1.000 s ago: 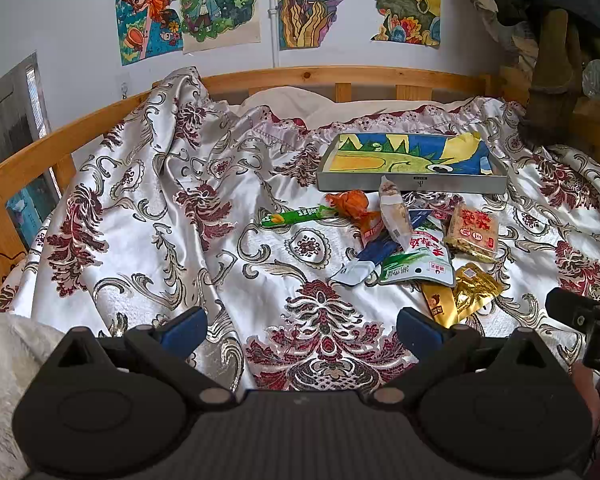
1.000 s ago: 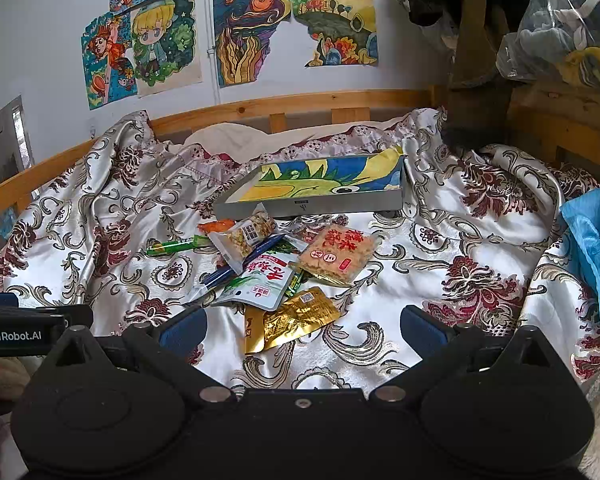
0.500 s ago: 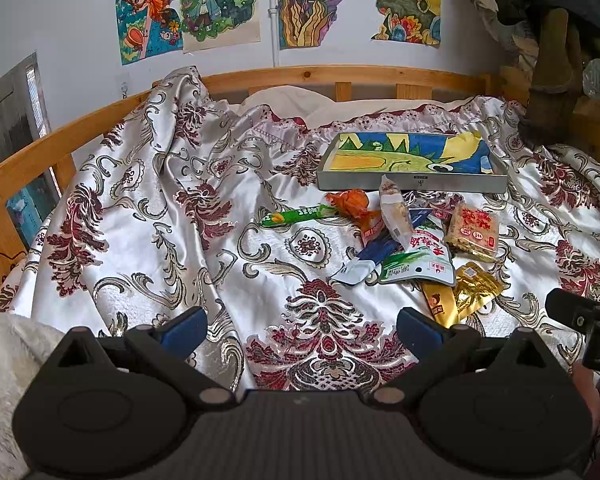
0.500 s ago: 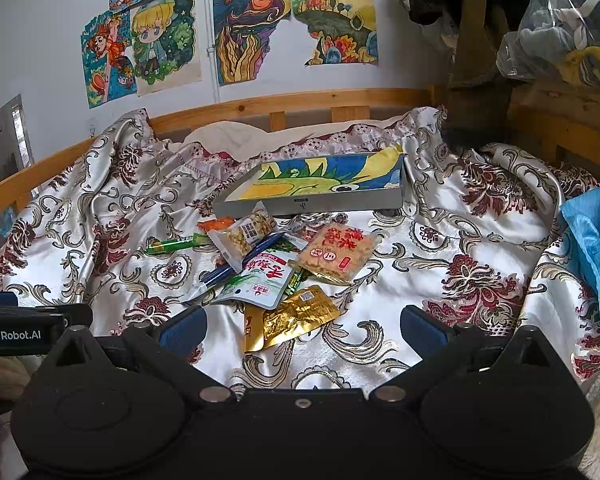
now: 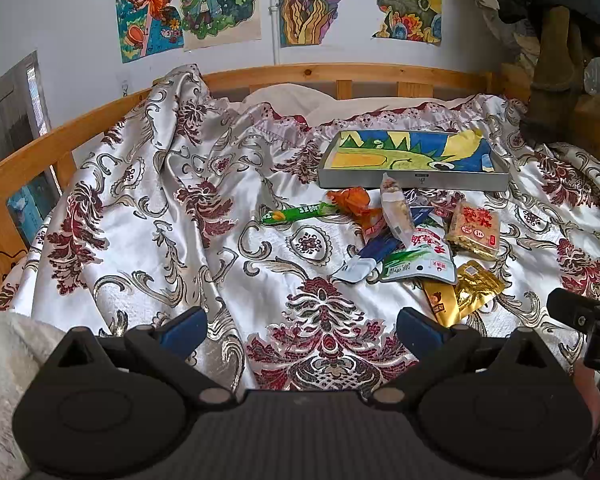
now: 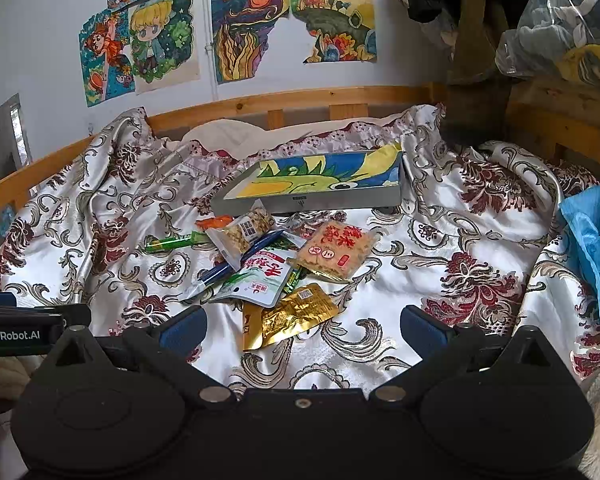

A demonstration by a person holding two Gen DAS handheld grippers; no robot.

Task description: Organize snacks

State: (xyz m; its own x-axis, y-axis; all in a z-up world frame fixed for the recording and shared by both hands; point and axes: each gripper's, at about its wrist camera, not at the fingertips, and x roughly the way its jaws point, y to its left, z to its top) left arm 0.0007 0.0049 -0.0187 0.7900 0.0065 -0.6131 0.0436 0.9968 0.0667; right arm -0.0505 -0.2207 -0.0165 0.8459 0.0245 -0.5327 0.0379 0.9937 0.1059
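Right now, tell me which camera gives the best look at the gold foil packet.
The right wrist view. The gold foil packet lies just ahead of the open right gripper, large, with its label readable. In the left wrist view, the same packet sits off to the right, smaller and at an angle, beside the left gripper's right finger.

**Bed and its load**

A wooden-railed bed (image 5: 260, 76) carries a silver-and-red floral bedspread (image 5: 148, 216). At right of centre lies a grey tray (image 5: 412, 180); just below it sits a heap of snack packets (image 5: 412, 248), a green stick (image 5: 296, 213) leftmost.
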